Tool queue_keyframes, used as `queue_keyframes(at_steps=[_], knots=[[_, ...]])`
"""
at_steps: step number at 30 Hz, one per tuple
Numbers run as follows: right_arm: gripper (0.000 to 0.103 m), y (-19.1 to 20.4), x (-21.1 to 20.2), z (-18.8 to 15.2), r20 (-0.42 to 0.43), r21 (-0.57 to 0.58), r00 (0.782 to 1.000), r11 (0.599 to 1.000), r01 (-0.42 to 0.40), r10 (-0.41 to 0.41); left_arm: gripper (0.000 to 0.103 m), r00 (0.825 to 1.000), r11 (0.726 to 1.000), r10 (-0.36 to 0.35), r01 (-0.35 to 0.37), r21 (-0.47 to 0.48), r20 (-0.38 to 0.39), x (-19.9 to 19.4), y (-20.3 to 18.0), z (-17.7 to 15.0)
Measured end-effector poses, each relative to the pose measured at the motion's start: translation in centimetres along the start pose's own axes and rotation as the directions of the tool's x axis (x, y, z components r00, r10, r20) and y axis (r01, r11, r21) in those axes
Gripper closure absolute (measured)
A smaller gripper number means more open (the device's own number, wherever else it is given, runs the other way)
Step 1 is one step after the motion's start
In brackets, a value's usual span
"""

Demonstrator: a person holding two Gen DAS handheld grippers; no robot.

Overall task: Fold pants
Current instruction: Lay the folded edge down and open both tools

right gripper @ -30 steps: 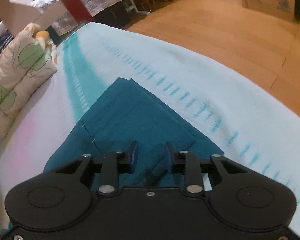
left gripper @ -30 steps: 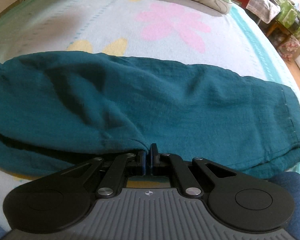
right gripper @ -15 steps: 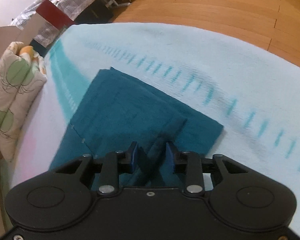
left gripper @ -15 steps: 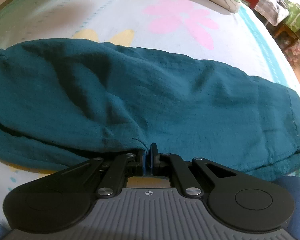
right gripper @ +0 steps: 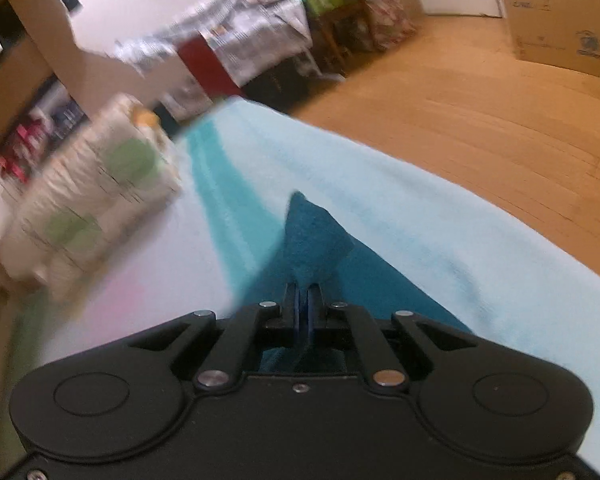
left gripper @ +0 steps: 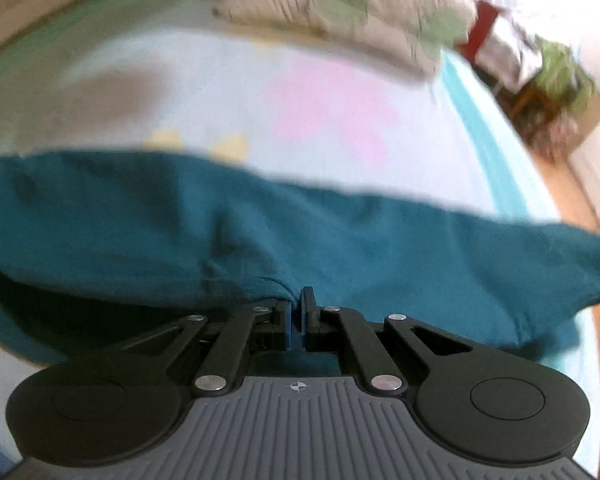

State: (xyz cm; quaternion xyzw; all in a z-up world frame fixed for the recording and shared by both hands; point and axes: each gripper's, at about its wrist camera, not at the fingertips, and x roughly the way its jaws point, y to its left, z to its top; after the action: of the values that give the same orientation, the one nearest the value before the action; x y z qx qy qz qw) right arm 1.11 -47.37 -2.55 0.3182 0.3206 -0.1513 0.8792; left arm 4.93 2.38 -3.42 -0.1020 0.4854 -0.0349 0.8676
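While pants point(left gripper: 340, 240) drape ahead | left gripper point(left gripper: 296, 316) pinches edge | right gripper point(right gripper: 303, 300) clamps corner

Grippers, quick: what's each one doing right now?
Left gripper: closed, pinching the teal pants.
Right gripper: closed, pinching the pants.

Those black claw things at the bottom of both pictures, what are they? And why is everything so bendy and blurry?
They are two grabbers that a person holds, one in each hand. Each carries a small wide-eyed camera looking out along its two fingers, which bends the picture. The blur comes from moving. One picture is from the left gripper, the other from the right gripper. Teal pants lie on a bed with a pale blue flowery sheet and a leafy pillow. Both grabbers are pinched shut on the pants: the left on one edge, the right on a corner that sticks up in a point, ready for folding.
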Motion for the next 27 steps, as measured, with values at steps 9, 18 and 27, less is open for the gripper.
queue_keyframes(at_steps=[9,18,27], knots=[[0.093,-3.8,5.3,-3.6,-0.167,0.013,0.972,0.985,0.171,-0.167,0.097,0.985,0.998,0.057,-0.061,-0.018,-0.161,5.6,1.0,-4.0],[0.092,-2.3,5.5,-3.2,-0.132,-0.095,0.966,0.973,0.210,-0.221,0.091,0.992,1.000,0.014,-0.012,0.017,-0.128,4.7,0.4,-4.2],[0.090,-2.7,6.6,-3.8,-0.148,-0.093,0.955,0.965,0.246,-0.258,0.089,0.992,0.997,-0.056,0.061,0.038,-0.109,1.3,2.4,-4.6]])
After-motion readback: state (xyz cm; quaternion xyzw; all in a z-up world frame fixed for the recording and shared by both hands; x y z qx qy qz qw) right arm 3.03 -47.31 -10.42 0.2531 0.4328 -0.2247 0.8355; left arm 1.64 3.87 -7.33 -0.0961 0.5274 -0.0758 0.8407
